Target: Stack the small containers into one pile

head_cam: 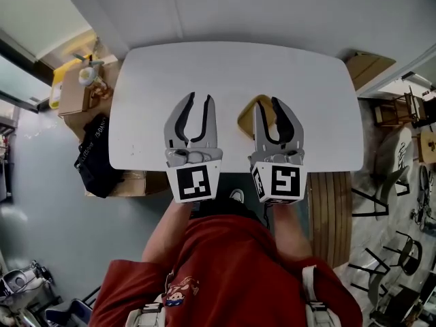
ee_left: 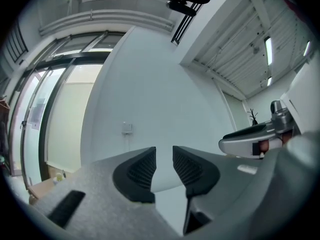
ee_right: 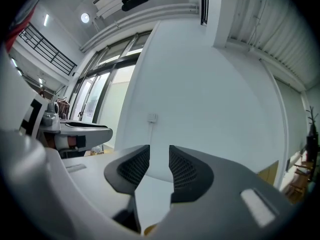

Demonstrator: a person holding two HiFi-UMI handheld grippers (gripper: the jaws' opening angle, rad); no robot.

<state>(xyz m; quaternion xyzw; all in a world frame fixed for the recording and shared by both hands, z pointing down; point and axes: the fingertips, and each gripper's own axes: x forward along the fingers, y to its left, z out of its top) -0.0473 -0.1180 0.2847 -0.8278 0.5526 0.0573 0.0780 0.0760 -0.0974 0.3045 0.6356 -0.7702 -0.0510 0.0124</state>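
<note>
One small mustard-yellow container sits on the white table near its front edge, partly hidden behind my right gripper. A sliver of the container shows at the bottom of the right gripper view. My right gripper hovers over the container's right side, its jaws apart with nothing between them. My left gripper hangs to the left of the container over bare tabletop, also open and empty. Both gripper views point up at a white wall: the left gripper and right gripper show a narrow empty gap between the pads.
Cardboard boxes and a black bag lie on the floor left of the table. A slatted wooden bench stands at the table's front right, with chairs beyond. A person in a red shirt stands at the table's front edge.
</note>
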